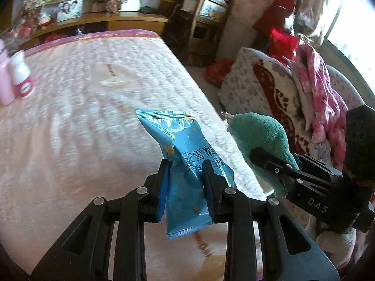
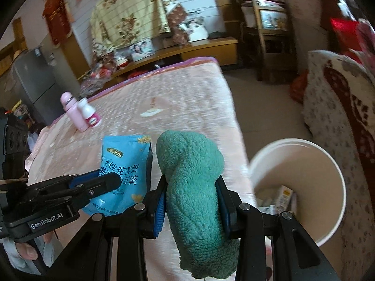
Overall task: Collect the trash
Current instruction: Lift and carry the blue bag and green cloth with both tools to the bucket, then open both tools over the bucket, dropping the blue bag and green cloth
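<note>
My left gripper is shut on a blue snack wrapper with printed characters, held up over the pink bed. In the right wrist view the same left gripper shows from the side with the blue wrapper. My right gripper is shut on a rolled green fleece cloth; in the left wrist view the right gripper holds that green cloth just right of the wrapper. A white paper cup with scraps of trash inside stands to the lower right of the cloth.
The pink quilted bed carries a pink bottle and a white-and-pink bottle at its left. A patterned sofa heaped with clothes stands to the right. Wooden shelves and a low cabinet line the far wall.
</note>
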{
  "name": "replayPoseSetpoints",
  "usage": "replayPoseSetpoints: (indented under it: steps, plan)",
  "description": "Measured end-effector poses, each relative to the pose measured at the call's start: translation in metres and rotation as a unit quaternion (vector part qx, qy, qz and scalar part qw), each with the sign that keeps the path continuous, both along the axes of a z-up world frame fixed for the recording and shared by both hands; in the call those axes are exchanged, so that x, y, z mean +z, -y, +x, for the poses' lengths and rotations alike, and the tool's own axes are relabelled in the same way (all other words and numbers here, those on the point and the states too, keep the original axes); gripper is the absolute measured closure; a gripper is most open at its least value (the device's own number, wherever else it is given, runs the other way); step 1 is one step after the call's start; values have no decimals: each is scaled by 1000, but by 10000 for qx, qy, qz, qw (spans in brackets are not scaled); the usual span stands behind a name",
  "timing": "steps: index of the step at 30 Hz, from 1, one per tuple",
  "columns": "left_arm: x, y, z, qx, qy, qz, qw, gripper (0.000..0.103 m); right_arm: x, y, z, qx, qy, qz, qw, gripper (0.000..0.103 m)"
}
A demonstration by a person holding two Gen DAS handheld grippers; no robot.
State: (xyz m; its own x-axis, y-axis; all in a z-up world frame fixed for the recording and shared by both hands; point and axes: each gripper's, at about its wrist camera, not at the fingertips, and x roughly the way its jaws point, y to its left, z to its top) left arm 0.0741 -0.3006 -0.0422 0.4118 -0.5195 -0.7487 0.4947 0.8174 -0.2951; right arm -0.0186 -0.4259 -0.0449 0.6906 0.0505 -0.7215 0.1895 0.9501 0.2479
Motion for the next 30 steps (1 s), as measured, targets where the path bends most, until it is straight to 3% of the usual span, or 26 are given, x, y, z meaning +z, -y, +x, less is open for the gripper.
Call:
replayPoseSetpoints:
  steps: [21, 22, 24, 25, 26, 30]
  plan:
    - [-18, 122, 0, -652, 22, 169, 9977, 77, -35, 117, -33, -1217, -527, -30, 9912, 66]
    - [-19, 127, 0, -664, 21, 150, 9977, 77, -37, 121, -32, -1268, -545, -7, 9904, 65]
    - [-21, 134, 1, -700, -3, 73, 9975, 75, -42, 131, -35, -1457, -510, 101, 9880, 50]
    - [-22, 138, 1, -735, 10, 57, 9973, 75, -44, 134, -37, -1517, -462, 144, 9872, 48]
    - [-22, 142, 1, -796, 43, 58, 9968, 74, -45, 137, -39, -1572, -418, 205, 9865, 45]
    - [-25, 152, -2, -1036, 42, -64, 9946, 50, -44, 142, -42, -1630, -403, 170, 9857, 40]
